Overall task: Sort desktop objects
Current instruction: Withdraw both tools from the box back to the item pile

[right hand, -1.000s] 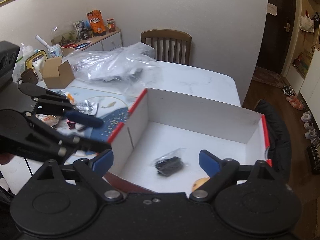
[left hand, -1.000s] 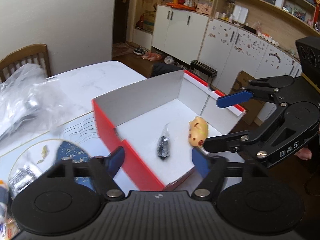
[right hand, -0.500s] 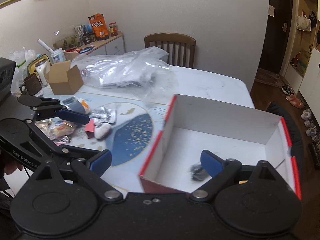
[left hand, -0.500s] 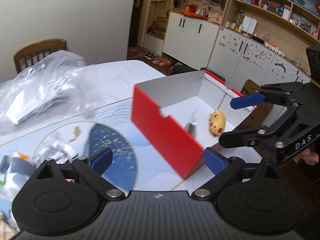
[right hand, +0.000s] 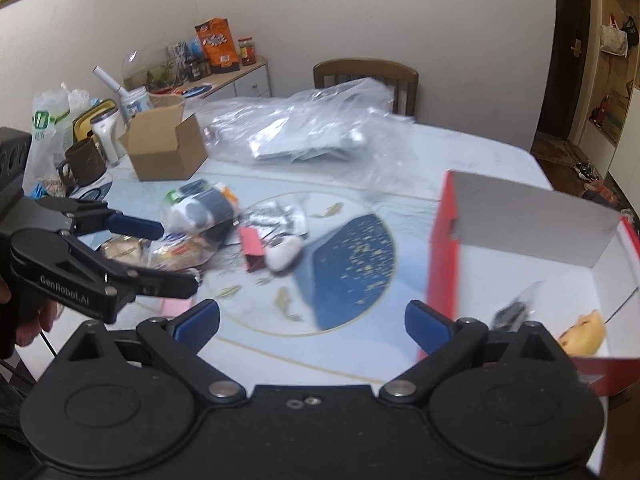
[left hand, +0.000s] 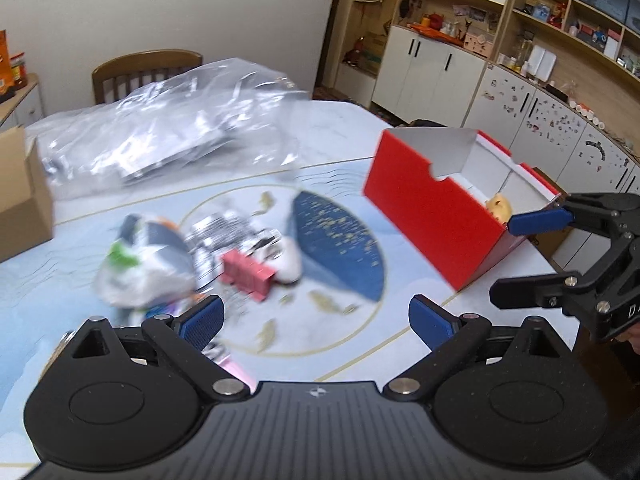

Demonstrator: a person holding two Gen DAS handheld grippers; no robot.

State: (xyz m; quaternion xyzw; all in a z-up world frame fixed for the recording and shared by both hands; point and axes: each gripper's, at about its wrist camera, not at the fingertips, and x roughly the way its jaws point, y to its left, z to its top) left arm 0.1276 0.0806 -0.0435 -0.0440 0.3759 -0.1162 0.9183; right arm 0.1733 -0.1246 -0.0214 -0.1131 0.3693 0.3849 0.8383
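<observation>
A red box with a white inside (left hand: 436, 216) (right hand: 528, 216) stands at the right of the table. It holds a yellow pig toy (left hand: 498, 206) (right hand: 584, 334) and a small black bagged item (right hand: 514, 312). Loose items lie mid-table: a pink block (left hand: 246, 274) (right hand: 252, 246), a white mouse-shaped object (left hand: 286, 262) (right hand: 284, 254), a foil packet (right hand: 280, 216) and a bagged white-grey bundle (left hand: 140, 264) (right hand: 200, 208). My left gripper (left hand: 314, 318) (right hand: 168, 254) is open and empty over the mat. My right gripper (right hand: 312, 318) (left hand: 528, 260) is open and empty beside the box.
A large clear plastic bag (right hand: 312, 132) lies at the table's far side before a wooden chair (right hand: 366, 76). A brown cardboard box (right hand: 166, 148), a dark mug (right hand: 84, 160) and snack packets (right hand: 176, 254) crowd the left. A blue-and-white mat (right hand: 352, 256) covers the middle.
Both views have swung left, away from the box's inside toward the loose items mid-table. The box now sits at the right edge of each view. Both grippers stay open.
</observation>
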